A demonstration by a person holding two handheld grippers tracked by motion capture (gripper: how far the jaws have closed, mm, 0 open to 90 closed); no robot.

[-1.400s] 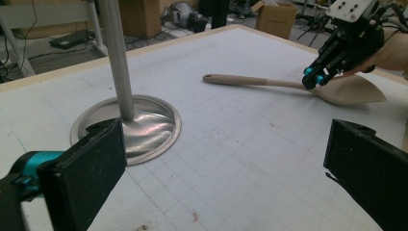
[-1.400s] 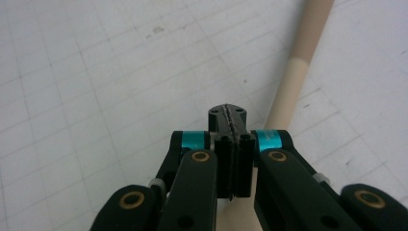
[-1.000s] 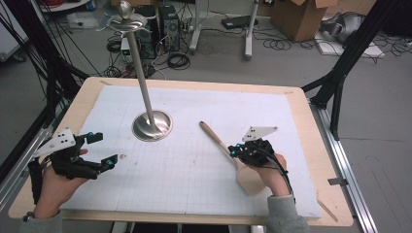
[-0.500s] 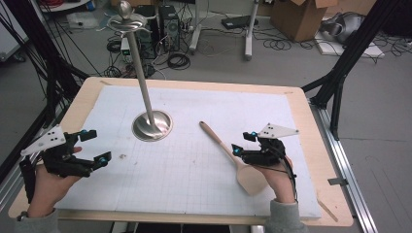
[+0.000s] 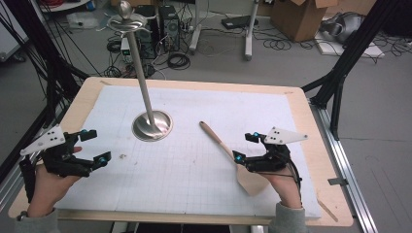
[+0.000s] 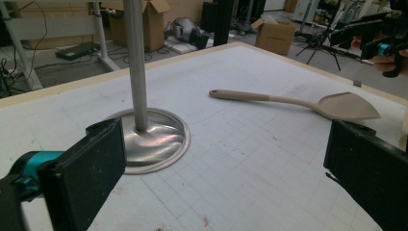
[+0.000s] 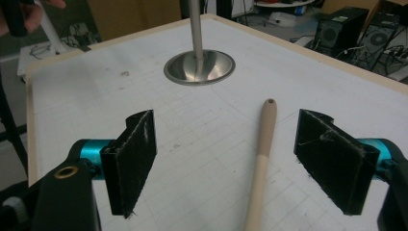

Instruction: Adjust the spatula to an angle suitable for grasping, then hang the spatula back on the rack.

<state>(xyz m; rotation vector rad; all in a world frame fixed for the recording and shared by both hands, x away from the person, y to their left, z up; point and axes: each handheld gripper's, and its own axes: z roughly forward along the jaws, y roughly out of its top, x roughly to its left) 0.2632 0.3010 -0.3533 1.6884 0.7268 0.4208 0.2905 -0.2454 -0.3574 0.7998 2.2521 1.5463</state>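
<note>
- Wooden spatula (image 5: 228,153): flat on the mat, released.
- My right gripper (image 5: 246,147): jaws just opened, straddling its handle without contact.
- My left gripper (image 5: 92,146): apart, empty.
- Metal stand (image 5: 151,125): untouched; hanging left, I judge.

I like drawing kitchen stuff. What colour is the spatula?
Light beige all over. The spatula shows best in the left gripper view.
</note>
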